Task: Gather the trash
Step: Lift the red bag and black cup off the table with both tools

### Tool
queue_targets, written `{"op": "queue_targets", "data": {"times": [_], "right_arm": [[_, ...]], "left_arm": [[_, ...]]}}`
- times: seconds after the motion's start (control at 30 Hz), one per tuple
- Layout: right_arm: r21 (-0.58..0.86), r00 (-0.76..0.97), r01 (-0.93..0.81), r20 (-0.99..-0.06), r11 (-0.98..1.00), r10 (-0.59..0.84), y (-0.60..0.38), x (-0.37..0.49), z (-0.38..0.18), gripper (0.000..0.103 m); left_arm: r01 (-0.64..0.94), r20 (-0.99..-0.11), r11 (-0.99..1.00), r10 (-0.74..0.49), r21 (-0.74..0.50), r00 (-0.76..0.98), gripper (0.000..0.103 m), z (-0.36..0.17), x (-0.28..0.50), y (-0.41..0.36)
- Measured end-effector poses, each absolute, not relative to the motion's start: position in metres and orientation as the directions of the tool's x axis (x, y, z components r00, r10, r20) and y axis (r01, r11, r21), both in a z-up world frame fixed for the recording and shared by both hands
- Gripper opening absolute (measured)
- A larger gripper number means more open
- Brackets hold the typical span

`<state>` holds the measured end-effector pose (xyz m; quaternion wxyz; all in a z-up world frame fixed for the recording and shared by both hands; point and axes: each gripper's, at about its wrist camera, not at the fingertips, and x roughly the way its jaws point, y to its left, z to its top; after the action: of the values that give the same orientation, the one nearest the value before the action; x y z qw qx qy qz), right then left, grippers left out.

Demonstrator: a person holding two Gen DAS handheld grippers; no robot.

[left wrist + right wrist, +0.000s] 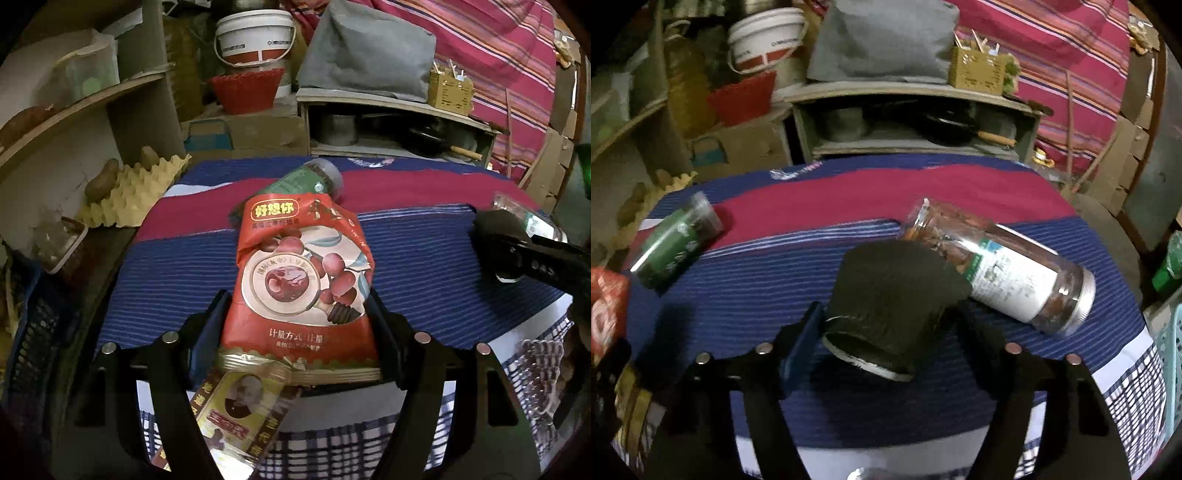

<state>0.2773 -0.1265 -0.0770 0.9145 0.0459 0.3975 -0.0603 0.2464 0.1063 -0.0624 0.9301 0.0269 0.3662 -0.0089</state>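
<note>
My left gripper (295, 314) is shut on a red jujube snack bag (299, 273), held above the striped cloth (166, 280). A green-labelled jar (314, 181) lies behind the bag; it also shows in the right wrist view (674, 245). A yellow wrapper (236, 417) lies below the bag. My right gripper (886, 317) is shut on a black crumpled can (886, 302) just above the cloth (757, 280). A clear jar with a white label (1001, 273) lies on its side to the right of the can. The right gripper shows at the right of the left view (517, 251).
A yellow egg tray with potatoes (125, 192) sits at the left table edge. A low shelf with pots (388, 125), a red basket (243, 88) and a white bucket (255, 33) stand behind the table. A turquoise crate (1167, 354) stands at the right.
</note>
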Motion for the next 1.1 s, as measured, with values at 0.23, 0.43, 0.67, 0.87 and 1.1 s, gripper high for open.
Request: {"op": "queue_targets", "data": {"times": [0.23,0.43,0.67,0.87,1.1], "right_arm": [[0.107,0.68,0.072,-0.732,0.992,0.03,-0.156,0.255,-0.067,0.061],[0.137,0.655,0.033,-0.751,0.99,0.082,-0.163,0.256,-0.081,0.064],[0.12,0.665,0.002,-0.741,0.993,0.088,-0.161,0.256,-0.085,0.069],[0.127,0.713,-0.048,-0.691,0.991,0.123,-0.172,0.24,-0.074,0.048],[0.12,0.724,-0.077,-0.675,0.99,0.138,-0.202,0.218,-0.056,0.029]], "left_arm": [[0.052,-0.676,0.999,-0.028,0.015,0.737,0.07,-0.047,0.238,0.085],[0.058,-0.682,0.998,-0.022,0.03,0.731,0.07,-0.048,0.232,0.071],[0.062,-0.69,0.997,-0.013,0.046,0.724,0.07,-0.044,0.228,0.063],[0.08,-0.669,0.994,-0.006,0.08,0.743,0.07,-0.034,0.219,0.043],[0.106,-0.662,0.993,-0.042,0.056,0.748,0.07,-0.025,0.212,0.015]]}}
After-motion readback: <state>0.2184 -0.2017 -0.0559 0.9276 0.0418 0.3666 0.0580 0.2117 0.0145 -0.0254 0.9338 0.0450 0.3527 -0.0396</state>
